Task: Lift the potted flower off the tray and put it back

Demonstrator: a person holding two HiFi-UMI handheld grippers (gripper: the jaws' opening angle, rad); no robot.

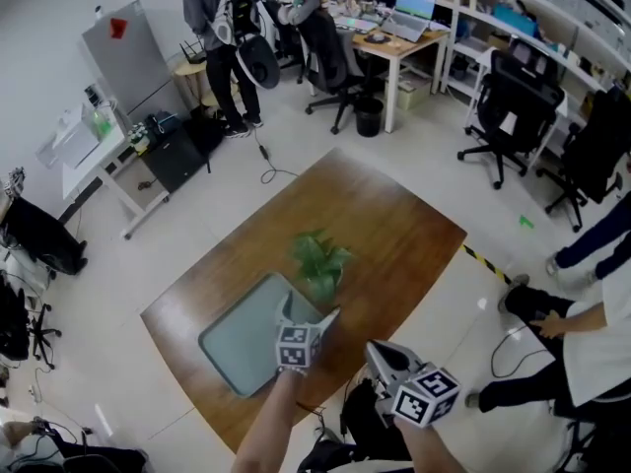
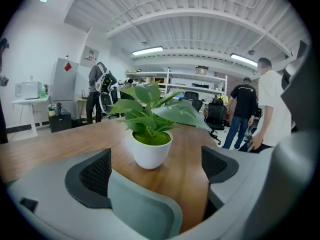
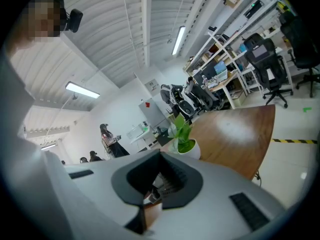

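The left gripper [image 2: 156, 171] has its jaws spread wide with nothing between them. It is held low and level over the near corner of the tray [image 2: 145, 209], a pose that reads as lining up on the pot, not carrying it. Straight ahead at twelve o'clock in its own view stands the potted flower [image 2: 151, 151]. The white pot is upright on bare wood just past the tray's rim, on the centre line between the two pads but clear of both. In the head view the flower [image 1: 320, 259] sits at about one o'clock from the left gripper [image 1: 308, 310], and the tray [image 1: 242, 338] spreads to its nine o'clock on the table [image 1: 394, 225]. The pot being on the table and not on the tray suggests the lift-off half is done and the return is still owed. The wide gape fits the round pot, which would need the pads on either side of its belly. The right gripper [image 1: 383, 355] hangs back by the table's near edge at roughly four o'clock from the left. Its own view shows its jaws pressed together on nothing [image 3: 160, 184], apparently parked out of the way, with the flower [image 3: 186, 143] well beyond it.
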